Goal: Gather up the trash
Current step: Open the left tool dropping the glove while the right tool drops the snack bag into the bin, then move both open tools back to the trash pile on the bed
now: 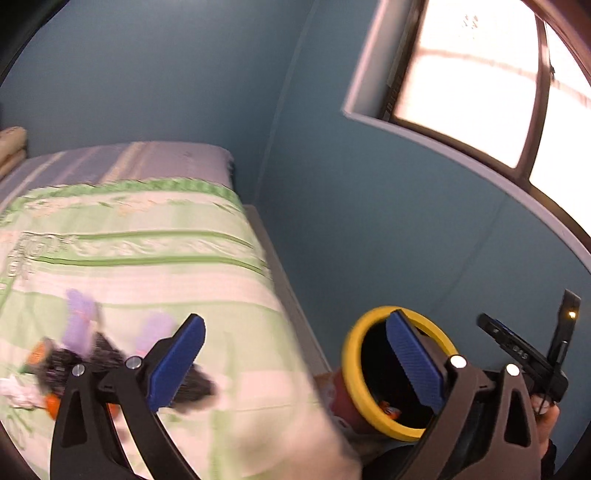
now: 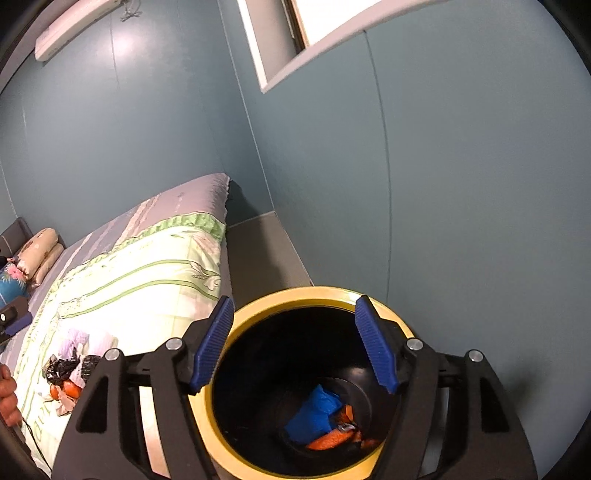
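Both my grippers stand with jaws apart and nothing between the blue pads. My right gripper (image 2: pixel 295 347) hangs over the mouth of the bin (image 2: pixel 221 435), a black tub with a yellow rim, jaws parted about as wide as its opening and gripping nothing. Deep inside, toward 5 o'clock of the opening, lie a crumpled blue piece (image 2: pixel 314 410) and orange scraps (image 2: pixel 332 439); the dark hides whatever else is there. My left gripper (image 1: pixel 291 365) is spread fully wide and empty, pointing at the bed's edge, with its right finger covering part of the bin's rim.

More trash (image 2: pixel 70 369) sits on the bed (image 2: pixel 155 273) at 9 o'clock from the bin: black crinkled plastic, lilac bits, orange pieces and white paper. In the left wrist view this pile is smeared by blur and partly hidden behind my left finger, so single pieces are hard to tell.

Green-striped bedding covers the mattress, with folded pillows (image 2: pixel 40 251) at the far end. Walls are teal; a bright window (image 1: pixel 476 74) glares at 1 o'clock, washed out. A white wall unit (image 2: pixel 74 26) is cut off at 11 o'clock. Lettering on the right gripper's body is too blurred to read.
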`<state>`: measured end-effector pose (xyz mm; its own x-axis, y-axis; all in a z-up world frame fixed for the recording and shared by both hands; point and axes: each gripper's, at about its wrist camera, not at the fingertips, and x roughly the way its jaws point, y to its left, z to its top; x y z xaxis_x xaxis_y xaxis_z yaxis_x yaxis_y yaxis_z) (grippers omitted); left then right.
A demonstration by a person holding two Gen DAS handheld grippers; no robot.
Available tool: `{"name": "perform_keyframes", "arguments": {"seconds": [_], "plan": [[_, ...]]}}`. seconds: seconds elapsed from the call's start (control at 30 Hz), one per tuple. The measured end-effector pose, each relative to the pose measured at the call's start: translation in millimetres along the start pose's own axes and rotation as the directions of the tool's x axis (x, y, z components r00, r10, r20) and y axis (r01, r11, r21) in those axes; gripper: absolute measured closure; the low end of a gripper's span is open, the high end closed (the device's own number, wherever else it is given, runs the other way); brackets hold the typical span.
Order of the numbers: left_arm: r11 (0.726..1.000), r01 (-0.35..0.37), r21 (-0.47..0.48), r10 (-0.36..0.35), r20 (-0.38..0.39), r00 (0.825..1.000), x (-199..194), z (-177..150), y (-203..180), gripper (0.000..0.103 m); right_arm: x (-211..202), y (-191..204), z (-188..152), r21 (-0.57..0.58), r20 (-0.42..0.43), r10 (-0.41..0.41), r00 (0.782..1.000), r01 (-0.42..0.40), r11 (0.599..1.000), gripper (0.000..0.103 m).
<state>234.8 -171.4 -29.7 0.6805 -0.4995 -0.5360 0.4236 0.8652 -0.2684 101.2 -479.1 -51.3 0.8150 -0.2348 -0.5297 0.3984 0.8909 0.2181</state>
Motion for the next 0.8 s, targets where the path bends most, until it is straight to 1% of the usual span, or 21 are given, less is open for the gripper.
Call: {"name": "perform_keyframes", "arguments": {"seconds": [0.07, 0.2, 0.3, 0.37, 0.43, 0.6, 0.8], "plan": [[0.999, -0.029, -0.019, 0.029, 0.022, 0.999, -13.5, 1.8, 13.3, 0.008, -4.1, 5.3, 2.0, -0.011, 0.008, 0.014, 1.0, -0.014, 1.0, 0.038], [0.994, -0.093, -0.065, 0.097, 0.067, 0.993, -43.0, 8.1, 48.6, 0.008, -10.6, 31.6, 7.8, -0.047, 0.026, 0.055, 0.998, -0.054, 0.997, 0.038], [0.986, -0.139, -0.094, 0.148, 0.096, 0.984, -67.2, 8.1, 75.5, 0.008, -15.2, 53.8, 10.9, -0.078, 0.043, 0.092, 0.995, -0.088, 0.993, 0.038], [0.977, -0.185, -0.109, 0.197, 0.111, 0.974, -83.9, 3.6, 94.0, 0.008, -16.1, 69.6, 12.6, -0.095, 0.046, 0.117, 0.992, -0.112, 0.989, 0.037], [0.969, -0.215, -0.126, 0.23, 0.119, 0.966, -95.5, 1.6, 108.4, 0.008, -14.1, 86.9, 13.4, -0.113, 0.043, 0.146, 0.988, -0.14, 0.984, 0.037], [0.946, -0.288, -0.149, 0.307, 0.12, 0.944, -117.1, -11.0, 137.2, 0.008, -10.1, 127.1, 8.8, -0.162, 0.02, 0.218, 0.976, -0.213, 0.964, 0.037], [0.921, -0.356, -0.16, 0.372, 0.089, 0.924, -134.0, -37.4, 169.8, 0.008, -7.2, 176.4, -7.1, -0.246, -0.03, 0.307, 0.951, -0.305, 0.92, 0.037]]}}
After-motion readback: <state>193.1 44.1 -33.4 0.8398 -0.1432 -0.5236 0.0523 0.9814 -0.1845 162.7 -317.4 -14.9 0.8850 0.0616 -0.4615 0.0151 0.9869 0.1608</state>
